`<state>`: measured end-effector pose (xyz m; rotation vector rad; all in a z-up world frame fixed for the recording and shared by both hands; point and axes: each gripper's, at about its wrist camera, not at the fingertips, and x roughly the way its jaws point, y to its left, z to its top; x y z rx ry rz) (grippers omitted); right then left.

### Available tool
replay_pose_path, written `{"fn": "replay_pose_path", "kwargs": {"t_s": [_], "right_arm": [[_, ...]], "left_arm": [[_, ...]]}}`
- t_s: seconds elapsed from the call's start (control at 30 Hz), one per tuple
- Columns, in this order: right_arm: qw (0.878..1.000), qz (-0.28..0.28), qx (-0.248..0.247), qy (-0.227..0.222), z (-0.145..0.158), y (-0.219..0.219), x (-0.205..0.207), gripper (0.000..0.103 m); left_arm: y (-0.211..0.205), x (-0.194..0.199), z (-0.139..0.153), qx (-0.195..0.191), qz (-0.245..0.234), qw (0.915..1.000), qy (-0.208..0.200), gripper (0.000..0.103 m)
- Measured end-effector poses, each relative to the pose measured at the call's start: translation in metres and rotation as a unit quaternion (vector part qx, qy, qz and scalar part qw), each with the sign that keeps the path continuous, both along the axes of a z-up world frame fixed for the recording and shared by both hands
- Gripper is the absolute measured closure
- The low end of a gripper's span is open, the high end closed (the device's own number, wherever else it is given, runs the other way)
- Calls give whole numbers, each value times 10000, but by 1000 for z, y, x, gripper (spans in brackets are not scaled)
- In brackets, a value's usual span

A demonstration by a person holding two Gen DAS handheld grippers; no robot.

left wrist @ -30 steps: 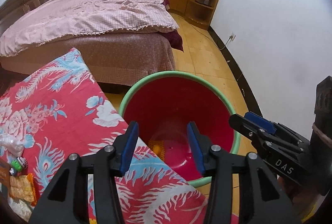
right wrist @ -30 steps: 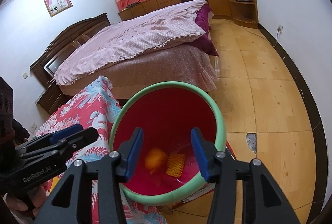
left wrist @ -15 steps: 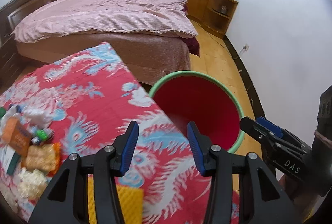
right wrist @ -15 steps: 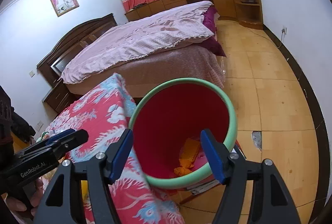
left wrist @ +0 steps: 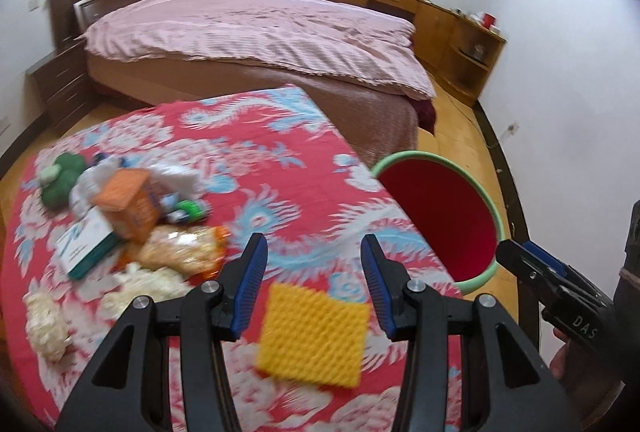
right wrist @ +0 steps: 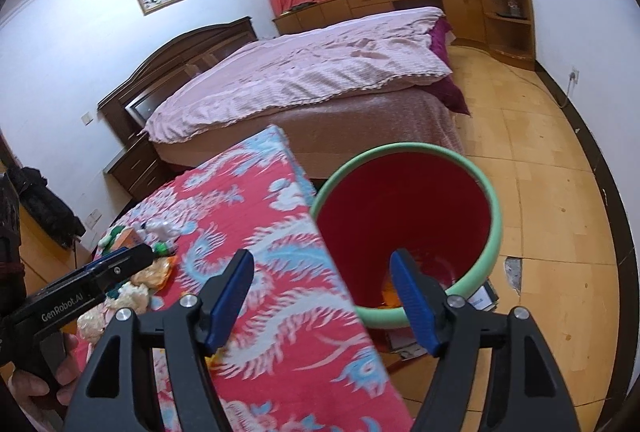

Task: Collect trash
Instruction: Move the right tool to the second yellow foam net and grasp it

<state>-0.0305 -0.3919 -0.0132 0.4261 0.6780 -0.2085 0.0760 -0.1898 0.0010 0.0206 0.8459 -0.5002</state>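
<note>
A red bin with a green rim [left wrist: 416, 153] [right wrist: 400, 147] stands on the floor against the table's right edge, with orange scraps [right wrist: 386, 292] at its bottom. On the red floral tablecloth [left wrist: 256, 159] a yellow dimpled pad [left wrist: 312, 340] lies just below my left gripper [left wrist: 314, 284], which is open and empty above it. A trash pile sits at the left: an orange box [left wrist: 128, 203], a white-green box [left wrist: 86, 242], a snack bag [left wrist: 180, 250] and white crumpled paper [left wrist: 144, 284]. My right gripper [right wrist: 324, 296] hangs over the table edge beside the bin, its jaws opening with nothing between them.
A bed with a pink cover [left wrist: 256, 27] stands behind the table. Wooden cabinets [left wrist: 452, 27] line the far wall, and a nightstand [left wrist: 60, 83] is at the left. Tiled floor [right wrist: 552, 171] lies right of the bin, and papers [right wrist: 482, 298] lie under it.
The left view has swung from the bin leftward over the table, bringing the yellow pad and trash pile into sight. The right gripper's jaws have widened and it has drawn back from the bin.
</note>
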Motion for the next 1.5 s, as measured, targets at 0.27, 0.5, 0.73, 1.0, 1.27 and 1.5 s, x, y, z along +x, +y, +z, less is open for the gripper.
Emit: {"fn": "replay_pose_path", "kwargs": {"t_s": [0.27, 0.5, 0.73, 1.0, 1.27, 1.5], "right_arm": [[9995, 314, -45, 52, 1, 34, 2, 30], [9978, 617, -128, 212, -6, 65, 9, 30], [9951, 853, -193, 456, -18, 92, 16, 30], [9916, 930, -234, 868, -39, 107, 31, 30], [9875, 1041, -246, 1159, -54, 120, 41, 30], [9854, 1098, -181, 1285, -63, 125, 44, 32]], "left_arm": [[61, -4, -5, 29, 640, 9979, 36, 54], [118, -7, -10, 64, 1243, 9922, 56, 54], [170, -7, -16, 98, 1786, 9838, 72, 54], [208, 1, -35, 225, 2269, 9733, 258, 54], [226, 10, -57, 322, 2481, 9670, 483, 54], [225, 10, -66, 253, 2406, 9687, 561, 50]]}}
